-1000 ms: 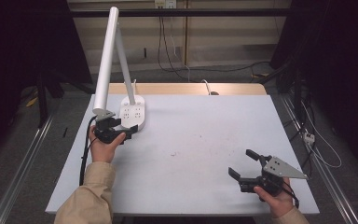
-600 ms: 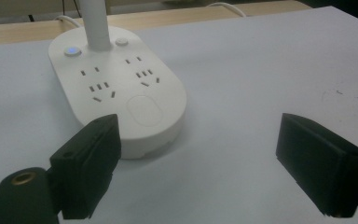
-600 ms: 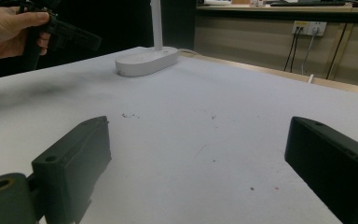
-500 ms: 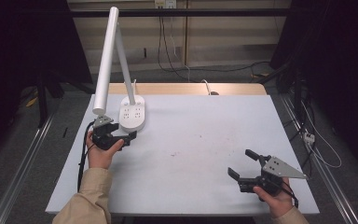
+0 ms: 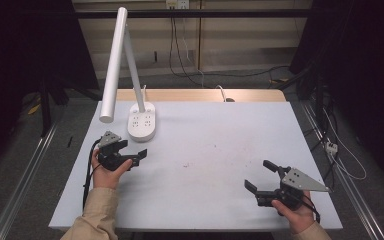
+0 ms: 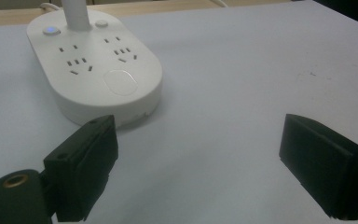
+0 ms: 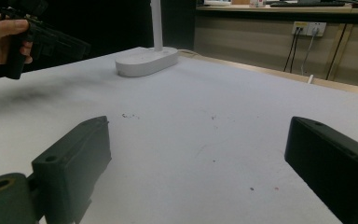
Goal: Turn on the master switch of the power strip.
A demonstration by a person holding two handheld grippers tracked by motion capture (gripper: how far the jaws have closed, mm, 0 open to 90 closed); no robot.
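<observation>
Fingers [image 6: 86, 163] of the left gripper [image 5: 130, 152] stand apart (just opened wider, nothing between), left of centre, near the lamp base [image 5: 142, 121]. Right gripper [image 5: 264, 176], lower right, stands open.

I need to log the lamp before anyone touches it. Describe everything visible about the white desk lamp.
The white desk lamp looks like smooth plastic. Its oval base lies flat at the table's far left and carries socket slots, a lit blue button, a second small button and a rounded pad. A slim stem rises from the base's back; a long tube head slants down from its top. Nothing grips it; the left claw stands open just short of the base.
</observation>
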